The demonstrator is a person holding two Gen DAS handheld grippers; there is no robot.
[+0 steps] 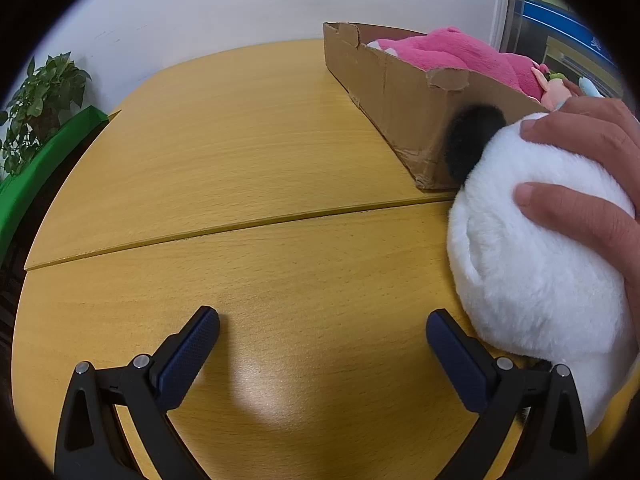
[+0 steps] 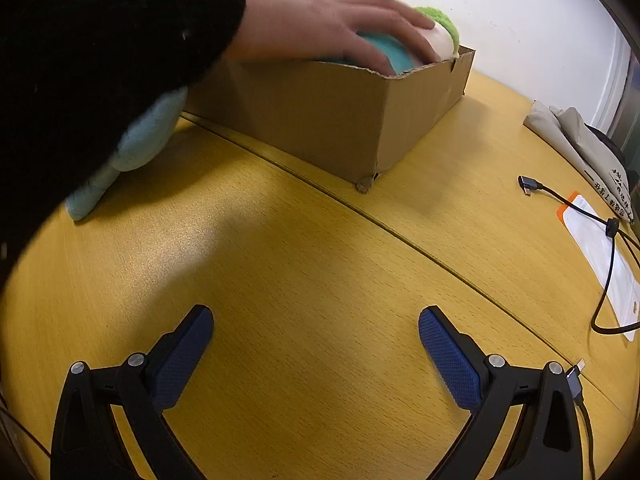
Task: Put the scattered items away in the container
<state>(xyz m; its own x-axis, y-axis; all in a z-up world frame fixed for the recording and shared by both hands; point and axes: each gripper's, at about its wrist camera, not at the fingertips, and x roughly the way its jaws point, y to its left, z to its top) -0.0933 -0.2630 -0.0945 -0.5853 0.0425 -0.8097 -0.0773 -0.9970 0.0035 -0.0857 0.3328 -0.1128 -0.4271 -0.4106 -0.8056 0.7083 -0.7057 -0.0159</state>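
A cardboard box (image 1: 400, 104) stands on the wooden table (image 1: 240, 160) and holds a pink plush (image 1: 452, 54) and small dolls. A bare hand (image 1: 592, 160) grips a white plush with a black ear (image 1: 528, 264) beside the box's near corner. My left gripper (image 1: 322, 330) is open and empty, low over the table, left of the white plush. In the right wrist view the box (image 2: 340, 120) is ahead; a hand (image 2: 320, 28) presses a teal, white and green plush (image 2: 404, 46) into it. A pale blue plush (image 2: 132, 148) lies left under a black sleeve. My right gripper (image 2: 316, 326) is open and empty.
A potted plant (image 1: 44, 104) and a green ledge (image 1: 48, 160) are at the far left. On the right, a black cable (image 2: 600, 248), a white packet (image 2: 604, 256) and a folded beige cloth bag (image 2: 580, 148) lie on the table. A seam (image 2: 400, 236) crosses the tabletop.
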